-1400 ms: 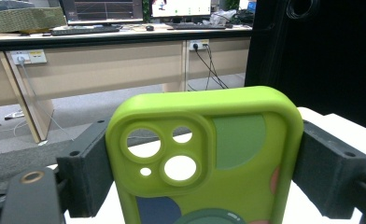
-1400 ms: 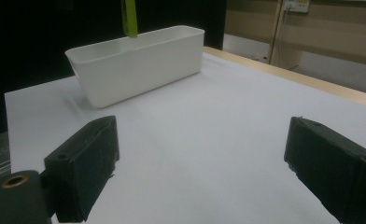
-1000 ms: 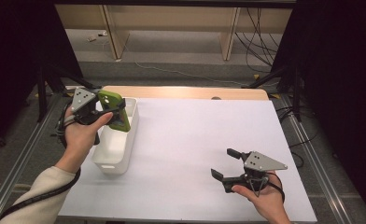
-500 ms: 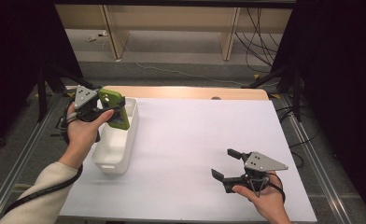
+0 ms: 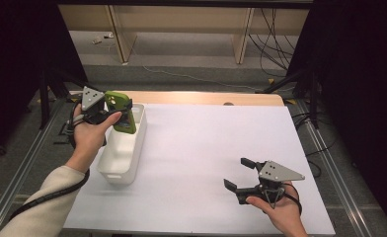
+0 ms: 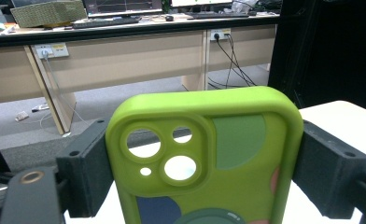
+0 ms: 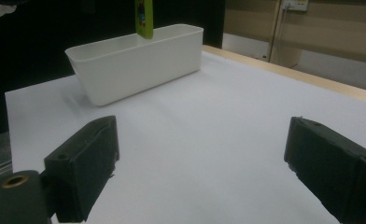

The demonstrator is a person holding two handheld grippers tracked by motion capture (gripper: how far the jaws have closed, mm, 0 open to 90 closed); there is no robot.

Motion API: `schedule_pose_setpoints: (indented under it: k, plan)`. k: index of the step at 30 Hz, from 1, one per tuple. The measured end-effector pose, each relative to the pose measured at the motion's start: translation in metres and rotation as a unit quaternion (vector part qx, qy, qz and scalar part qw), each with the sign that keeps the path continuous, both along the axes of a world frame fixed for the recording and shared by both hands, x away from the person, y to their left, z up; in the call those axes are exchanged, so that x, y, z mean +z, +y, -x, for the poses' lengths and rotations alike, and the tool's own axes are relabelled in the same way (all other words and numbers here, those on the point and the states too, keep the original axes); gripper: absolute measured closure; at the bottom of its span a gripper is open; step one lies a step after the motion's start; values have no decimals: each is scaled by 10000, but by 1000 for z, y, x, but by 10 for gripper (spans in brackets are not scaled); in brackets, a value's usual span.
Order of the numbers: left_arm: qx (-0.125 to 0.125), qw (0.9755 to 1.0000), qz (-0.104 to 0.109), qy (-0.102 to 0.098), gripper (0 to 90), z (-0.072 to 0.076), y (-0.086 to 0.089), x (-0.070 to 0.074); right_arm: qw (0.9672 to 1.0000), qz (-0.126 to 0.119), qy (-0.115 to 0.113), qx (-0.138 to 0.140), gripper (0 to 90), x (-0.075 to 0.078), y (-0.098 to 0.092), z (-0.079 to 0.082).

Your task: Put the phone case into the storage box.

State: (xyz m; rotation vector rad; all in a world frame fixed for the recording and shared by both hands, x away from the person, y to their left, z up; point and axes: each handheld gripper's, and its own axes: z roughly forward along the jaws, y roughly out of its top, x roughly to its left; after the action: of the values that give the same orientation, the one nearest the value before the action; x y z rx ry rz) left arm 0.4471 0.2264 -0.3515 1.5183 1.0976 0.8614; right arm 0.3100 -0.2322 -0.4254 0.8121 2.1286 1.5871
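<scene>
My left gripper [image 5: 113,112] is clamped on a green phone case [image 5: 121,111], one black jaw pressed against each long edge; in the left gripper view the case [image 6: 204,158] stands upright between the jaws, camera cut-outs towards the top. I am holding the case in the air over the far end of the white bin [image 5: 113,163], its lower end at about the level of the bin's rim; from the right gripper view the case [image 7: 144,18] hangs just above the bin [image 7: 134,63], and I cannot tell whether it touches the rim. The bin sits at the left edge of the white desk [image 5: 206,148], long side running away from me. My right gripper [image 5: 239,174] rests low over the near right part of the desk, well apart from the bin, its jaws spread wide with nothing between them but bare white surface. Its jaws point left across the desk towards the bin.
</scene>
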Motion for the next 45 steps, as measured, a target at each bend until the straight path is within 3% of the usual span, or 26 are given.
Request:
schedule_pose_setpoints:
  k: [45]
  plan:
    - [165, 9998, -99, 56, 155, -29, -4, -2, 10000, -7, 34, 15, 112, -2, 0, -1]
